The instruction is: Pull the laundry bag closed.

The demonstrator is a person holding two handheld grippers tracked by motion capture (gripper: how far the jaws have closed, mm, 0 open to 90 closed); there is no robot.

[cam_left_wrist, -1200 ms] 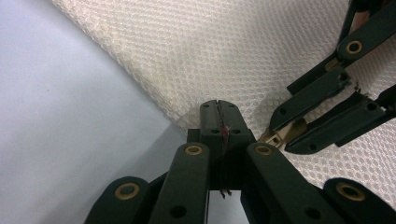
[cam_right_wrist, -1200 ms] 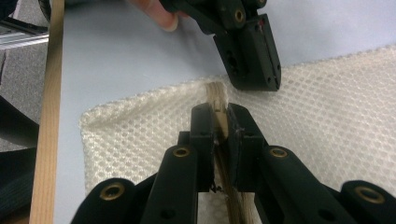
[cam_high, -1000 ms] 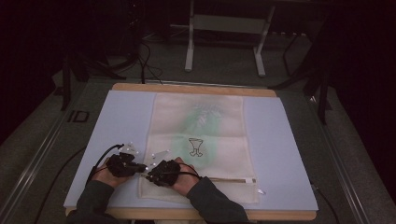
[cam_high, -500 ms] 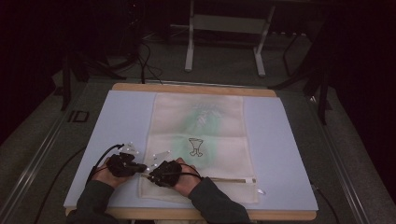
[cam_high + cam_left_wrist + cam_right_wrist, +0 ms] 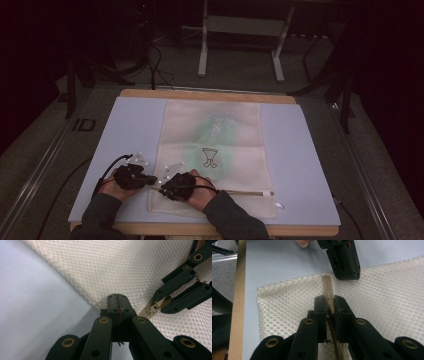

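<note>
Mesh bag [image 5: 215, 150]: lying flat on the desk [image 5: 310, 165], soft, light, limp.
Left hand-held gripper [image 5: 117, 298]: pinching its corner edge.
Right hand-held gripper [image 5: 329, 305]: clamping the zipper tape [image 5: 327, 287], the firmest hold.

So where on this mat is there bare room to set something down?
Free: blue mat right of the mesh bag, and the strip to its left. Crowded: the near left corner, where left gripper and right gripper meet at the zipper.

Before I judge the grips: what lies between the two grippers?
Mesh bag alone. In the left gripper view the left gripper pinches its edge, the right gripper its zipper; netting spans the gap.
</note>
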